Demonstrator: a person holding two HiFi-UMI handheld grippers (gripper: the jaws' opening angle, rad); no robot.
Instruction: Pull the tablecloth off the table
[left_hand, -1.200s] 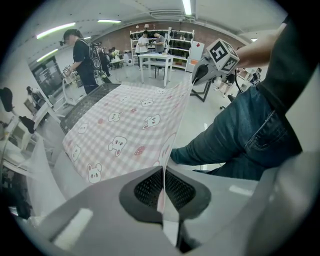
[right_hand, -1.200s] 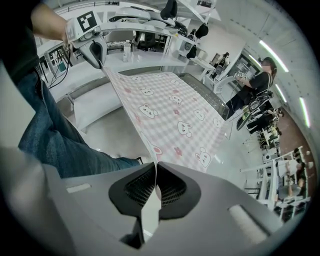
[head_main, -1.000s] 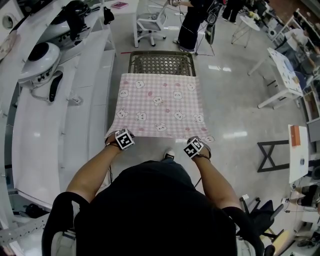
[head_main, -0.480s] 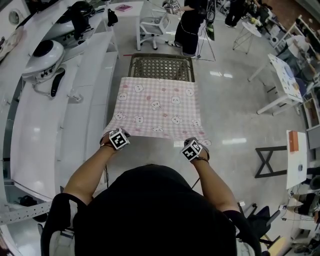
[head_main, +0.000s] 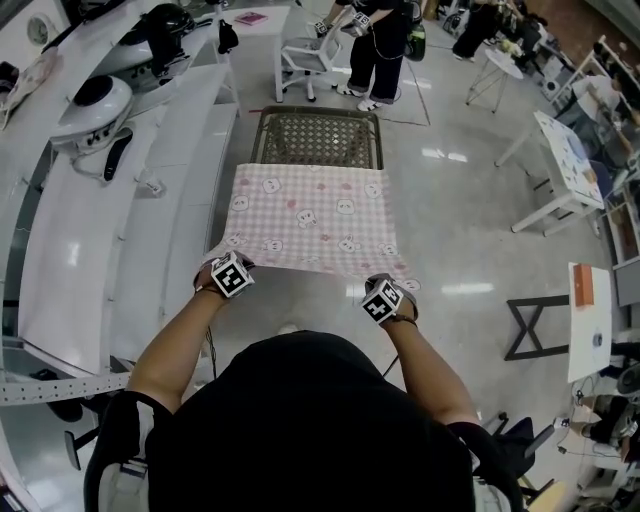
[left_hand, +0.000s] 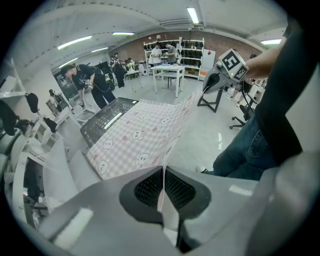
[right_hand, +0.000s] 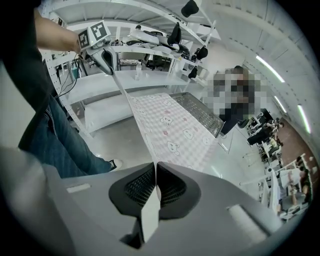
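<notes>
Stretching taut, pink checked tablecloth (head_main: 310, 215) with animal faces, left gripper (left_hand: 163, 186) and right gripper (right_hand: 155, 188) jaws clamped on near corners

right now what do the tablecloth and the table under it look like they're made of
Tablecloth: thin, soft cloth, matte, pink check with animal-face print; it sags and creases where held up, though a coated sheet can't be ruled out.
Table: dark metal mesh top, likely painted steel; the open grid shows at the uncovered far end.

Bright, even light from ceiling strips (left_hand: 192, 15) high beyond the fingers (left_hand: 100, 210); glare patches on the floor (head_main: 470, 230); both gripper views bulge, corners black, fingers softly blurred
</notes>
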